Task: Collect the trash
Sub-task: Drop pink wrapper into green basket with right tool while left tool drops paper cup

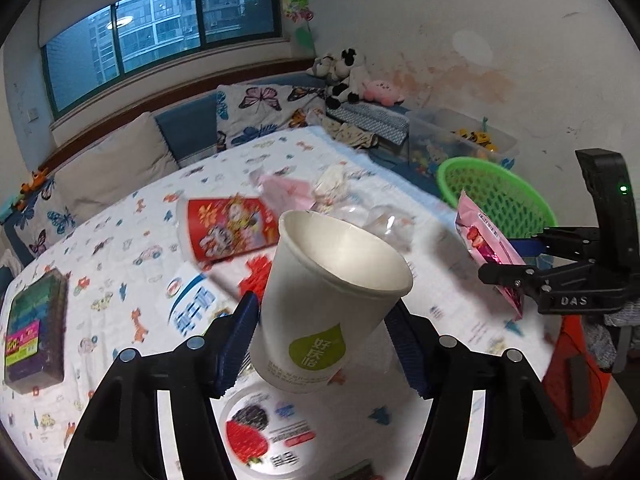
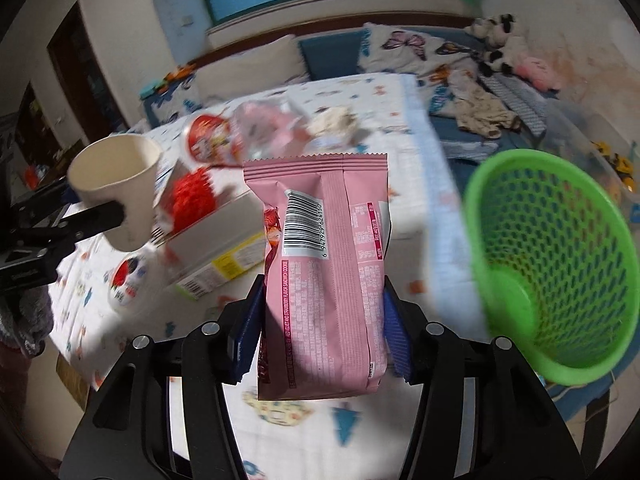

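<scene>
Pinching a white paper cup [image 1: 328, 304] between blue ribbed pads, left gripper [image 1: 324, 344] angling downward, cup tilting toward one o'clock above the printed cloth [image 1: 120, 264]. Clamping a glossy pink cookie packet [image 2: 326, 276] upright, right gripper [image 2: 320, 332] likewise. Standing at three o'clock, green mesh basket [image 2: 560, 264], holding nothing visible.

left wrist: close, angled down over bed [image 1: 120, 240] | right wrist: same, blurred, probably nearer basket [image 2: 560, 260] | both share bed

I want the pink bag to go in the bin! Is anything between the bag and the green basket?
No. In the right wrist view only bare patterned tablecloth shows between the pink bag and the green basket.
</scene>
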Action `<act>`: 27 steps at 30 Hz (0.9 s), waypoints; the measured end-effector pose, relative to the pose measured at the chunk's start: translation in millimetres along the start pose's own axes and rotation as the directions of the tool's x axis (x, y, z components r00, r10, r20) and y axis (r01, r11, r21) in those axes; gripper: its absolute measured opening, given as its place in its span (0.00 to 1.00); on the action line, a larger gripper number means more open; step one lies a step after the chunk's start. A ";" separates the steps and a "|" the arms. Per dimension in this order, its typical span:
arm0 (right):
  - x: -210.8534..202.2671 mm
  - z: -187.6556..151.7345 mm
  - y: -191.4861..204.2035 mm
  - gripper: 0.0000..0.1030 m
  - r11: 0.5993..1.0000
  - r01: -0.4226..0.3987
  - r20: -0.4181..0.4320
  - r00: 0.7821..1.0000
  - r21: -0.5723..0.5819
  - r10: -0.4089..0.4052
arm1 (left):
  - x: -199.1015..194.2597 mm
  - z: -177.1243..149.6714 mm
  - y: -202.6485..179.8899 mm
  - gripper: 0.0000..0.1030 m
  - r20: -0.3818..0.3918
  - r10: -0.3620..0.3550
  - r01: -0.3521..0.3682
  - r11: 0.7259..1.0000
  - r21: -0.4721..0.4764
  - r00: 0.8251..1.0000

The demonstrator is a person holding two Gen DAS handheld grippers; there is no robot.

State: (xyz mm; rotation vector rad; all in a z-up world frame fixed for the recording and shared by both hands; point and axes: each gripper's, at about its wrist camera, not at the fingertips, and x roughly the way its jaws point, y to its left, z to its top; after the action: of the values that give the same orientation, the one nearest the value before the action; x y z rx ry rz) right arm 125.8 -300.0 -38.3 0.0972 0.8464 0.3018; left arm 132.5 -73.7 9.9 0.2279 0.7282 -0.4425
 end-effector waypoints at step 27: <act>-14.6 -6.5 -180.5 0.67 0.932 0.248 -0.001 0.967 0.264 -0.257 | 70.5 90.9 -123.2 0.60 -0.032 -0.191 0.193 0.977 0.094 0.981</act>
State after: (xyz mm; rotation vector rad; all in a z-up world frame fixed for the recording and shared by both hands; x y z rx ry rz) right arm 152.3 -476.6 -68.9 0.2381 0.8519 -0.0559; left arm 175.5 -236.3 21.8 0.2548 0.7554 -0.6613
